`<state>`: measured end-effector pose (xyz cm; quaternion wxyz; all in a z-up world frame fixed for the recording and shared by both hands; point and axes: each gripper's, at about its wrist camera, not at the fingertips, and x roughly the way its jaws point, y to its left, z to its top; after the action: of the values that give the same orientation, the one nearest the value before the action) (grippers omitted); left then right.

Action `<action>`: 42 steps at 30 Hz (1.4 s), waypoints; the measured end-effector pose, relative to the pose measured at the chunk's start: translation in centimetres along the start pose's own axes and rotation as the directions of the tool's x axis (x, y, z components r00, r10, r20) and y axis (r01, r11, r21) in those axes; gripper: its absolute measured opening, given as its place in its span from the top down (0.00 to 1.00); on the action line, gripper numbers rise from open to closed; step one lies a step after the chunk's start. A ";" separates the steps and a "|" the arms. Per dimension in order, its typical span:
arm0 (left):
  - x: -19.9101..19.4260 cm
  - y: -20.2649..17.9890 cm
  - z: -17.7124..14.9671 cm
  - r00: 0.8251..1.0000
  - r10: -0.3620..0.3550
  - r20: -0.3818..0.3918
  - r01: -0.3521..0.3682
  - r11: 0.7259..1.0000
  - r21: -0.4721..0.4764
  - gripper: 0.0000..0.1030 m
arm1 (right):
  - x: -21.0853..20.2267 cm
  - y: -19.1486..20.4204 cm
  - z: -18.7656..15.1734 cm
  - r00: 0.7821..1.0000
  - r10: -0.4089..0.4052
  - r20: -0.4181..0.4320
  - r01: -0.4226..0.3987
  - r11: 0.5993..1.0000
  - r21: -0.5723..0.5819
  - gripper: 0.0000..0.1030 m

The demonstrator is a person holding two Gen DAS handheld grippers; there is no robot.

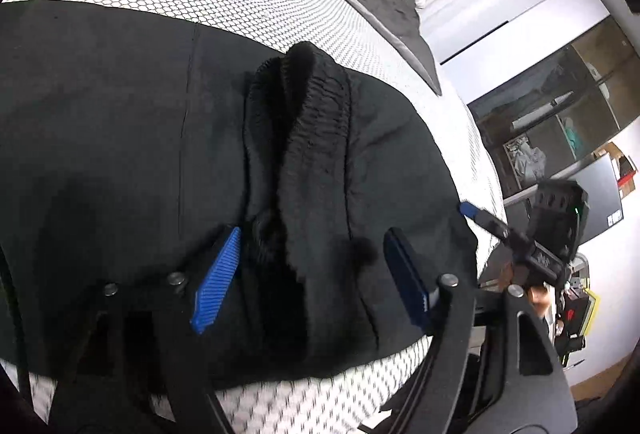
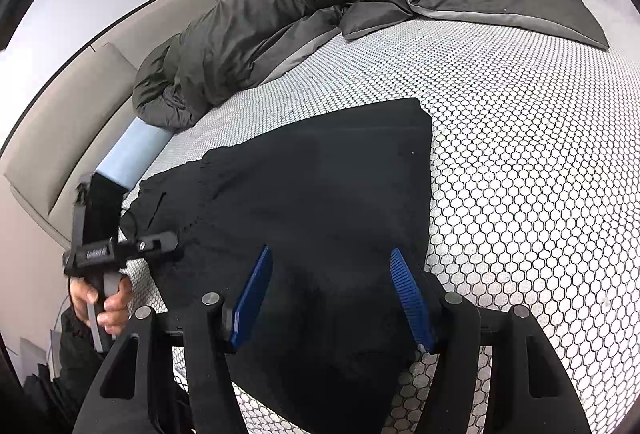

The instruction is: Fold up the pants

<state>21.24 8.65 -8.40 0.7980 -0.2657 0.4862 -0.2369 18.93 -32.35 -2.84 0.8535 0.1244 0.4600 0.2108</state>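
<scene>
Pants (image 2: 320,202) flat on mattress (image 2: 520,162), duvet (image 2: 280,22) behind.

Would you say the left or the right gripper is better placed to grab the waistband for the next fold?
Left, probably. The left gripper straddles the bunched ribbed waistband of the pants; the right gripper sits over flat cloth.

left gripper (image 1: 316,278): black frame, silver screws | right gripper (image 2: 332,298): ribbed blue pads
</scene>
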 end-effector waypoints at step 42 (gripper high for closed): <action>5.9 -22.5 -11.5 0.971 0.095 0.220 -0.219 0.720 0.658 0.17 | -0.6 -3.5 -2.9 0.995 0.074 -0.068 -0.059 0.980 0.192 0.38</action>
<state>10.64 -14.11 -1.94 0.8955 0.0664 0.3170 -0.3053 17.08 -35.66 -5.45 0.8125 0.2127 0.5050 0.1989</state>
